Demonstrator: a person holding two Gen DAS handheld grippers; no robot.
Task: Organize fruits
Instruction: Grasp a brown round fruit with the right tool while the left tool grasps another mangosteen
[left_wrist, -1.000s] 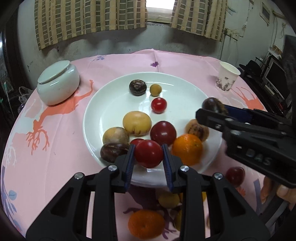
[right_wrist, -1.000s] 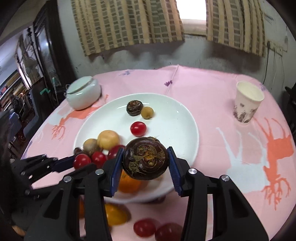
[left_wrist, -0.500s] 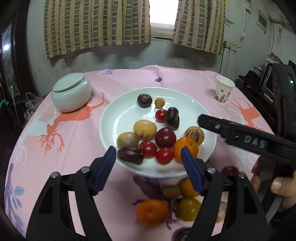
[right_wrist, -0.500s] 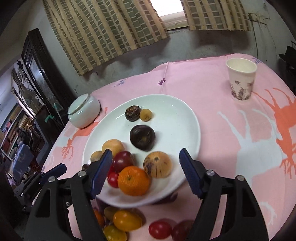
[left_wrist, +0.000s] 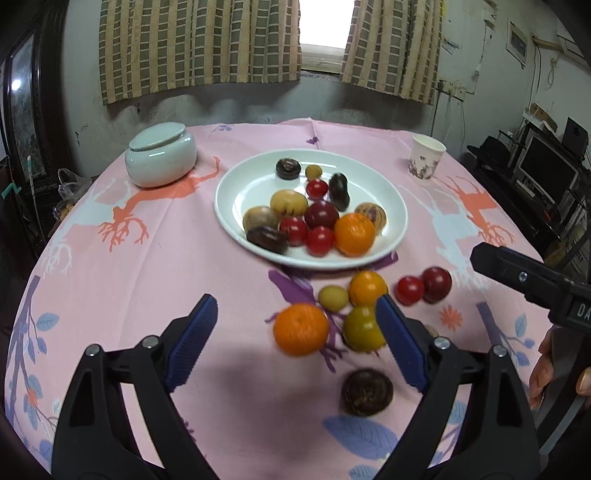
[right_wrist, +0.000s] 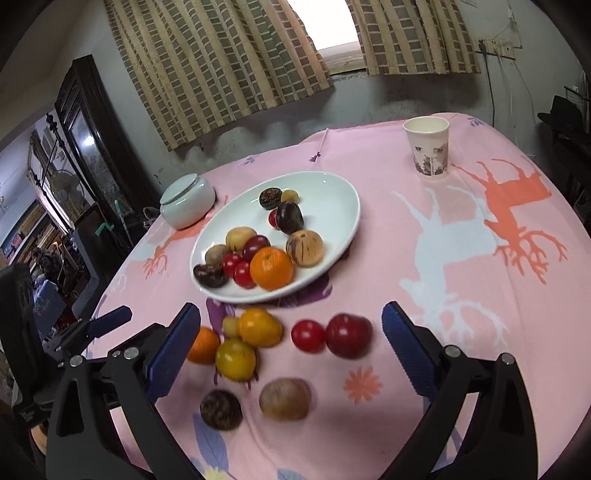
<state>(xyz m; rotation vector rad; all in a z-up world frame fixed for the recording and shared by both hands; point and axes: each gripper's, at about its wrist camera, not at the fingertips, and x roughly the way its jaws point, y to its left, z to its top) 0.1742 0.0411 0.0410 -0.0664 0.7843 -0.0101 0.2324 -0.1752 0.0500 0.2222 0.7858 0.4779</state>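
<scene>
Pink printed cloth (left_wrist: 155, 280) covers the round table, and a white oval ceramic plate (left_wrist: 236, 188) sits on it toward the far middle. The plate holds a cluster of fruit at its near side: a round orange tangerine (left_wrist: 354, 233), small red cherry tomatoes (left_wrist: 320, 240), a dark red plum (left_wrist: 321, 215), tan rounded fruits (left_wrist: 289, 202), a striped beige fruit (left_wrist: 371, 215) and a dark brown wrinkled fruit (left_wrist: 267, 239). Farther back on the plate lie a dark purple oblong fruit (left_wrist: 338, 191), another cherry tomato, a small yellowish fruit and a dark round one.

More fruit lies loose on the cloth just in front of the plate: a larger orange citrus (left_wrist: 301, 328), a yellow-green citrus (left_wrist: 362, 328), a yellow-orange citrus (left_wrist: 367, 287), a small olive-yellow fruit (left_wrist: 333, 297), a red tomato (left_wrist: 409, 290) touching a dark red plum-like fruit (left_wrist: 436, 284), a dark brown ridged fruit (left_wrist: 366, 392) and, in the right wrist view, a tan egg-shaped fruit (right_wrist: 284, 398).

The left gripper (left_wrist: 295, 341) hangs over the loose fruit with its blue-padded fingers spread wide and nothing between them. The right gripper (right_wrist: 291, 349) is likewise spread wide and empty above the same group.

A pale green lidded ceramic jar (left_wrist: 160, 158) stands left of the plate, a patterned paper cup (left_wrist: 426, 158) to its right.
</scene>
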